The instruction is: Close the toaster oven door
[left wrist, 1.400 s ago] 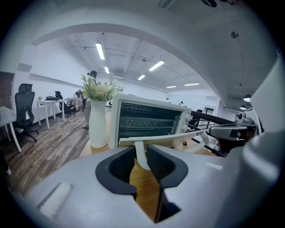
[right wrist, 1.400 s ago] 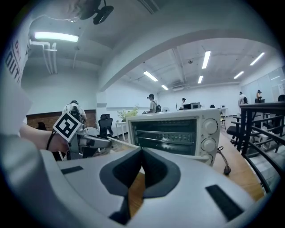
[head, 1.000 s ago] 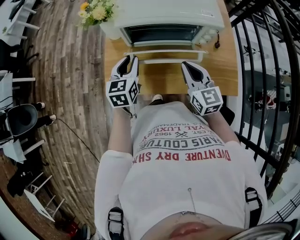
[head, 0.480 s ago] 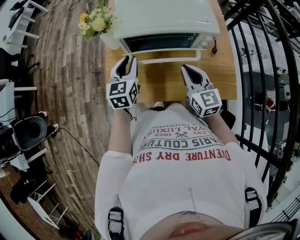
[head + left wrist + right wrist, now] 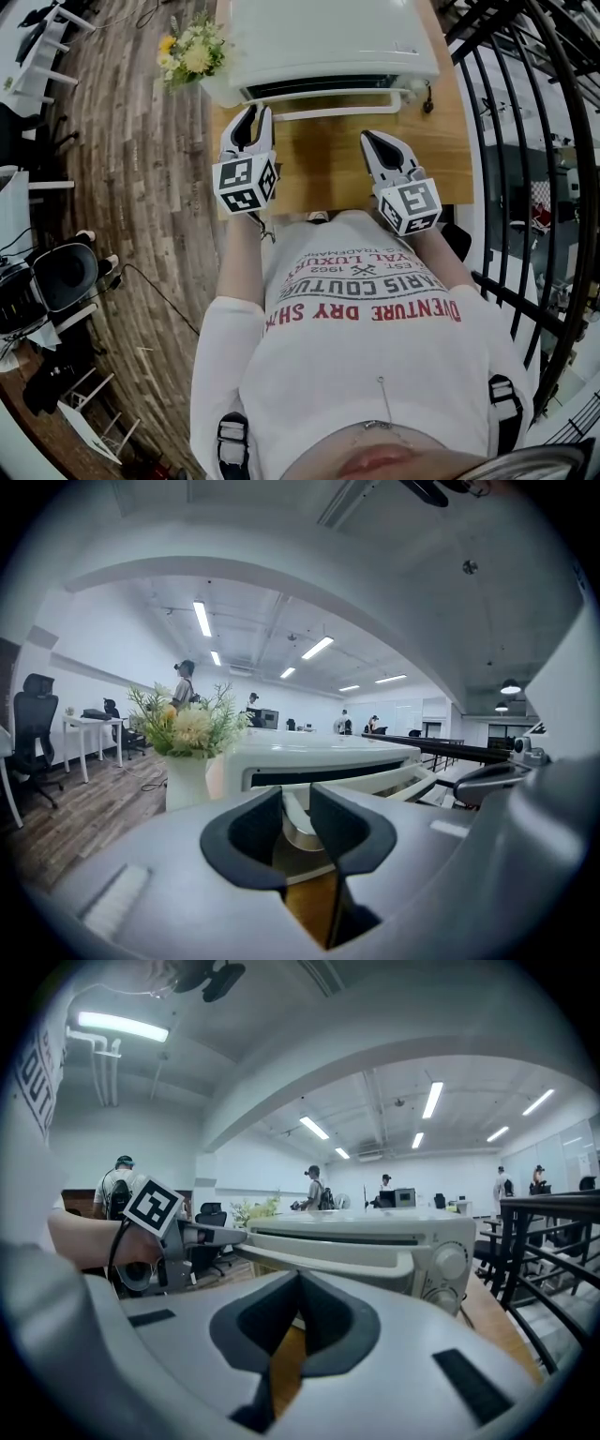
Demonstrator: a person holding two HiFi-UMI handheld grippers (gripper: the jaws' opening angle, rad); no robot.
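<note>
Up went the door (image 5: 323, 97) of the toaster oven (image 5: 328, 37) since a moment before. The big dark hole in the front had shrunk to a thin dark line. The left gripper (image 5: 253, 113) had moved toward the far edge of the desk (image 5: 328, 164) along with it. I think this meant the job was almost done and only a last little push was left.

The left gripper's jaws stood partly apart. The left end of the handle (image 5: 337, 112) filled the gap between them, so it looked to be holding that end. The right gripper (image 5: 368, 139) sat back nearer the middle of the desk, not touching the oven. Its jaws were together at the tips, with nothing in them.

The toaster oven sat along the far edge of the desk. It was a white box with smooth, shiny sides and round corners. Its handle was a long, thin white bar, bent back at each end. Round knobs (image 5: 450, 1262) stuck out on the right side of its front. The desk top was flat, warm yellow wood. Both grippers had pale grey hard shells, dark soft-looking pads and a cube with black and white squares. At the far left corner stood a smooth white vase (image 5: 187, 782) with fluffy flowers (image 5: 192, 52) and spiky green leaves.
</note>
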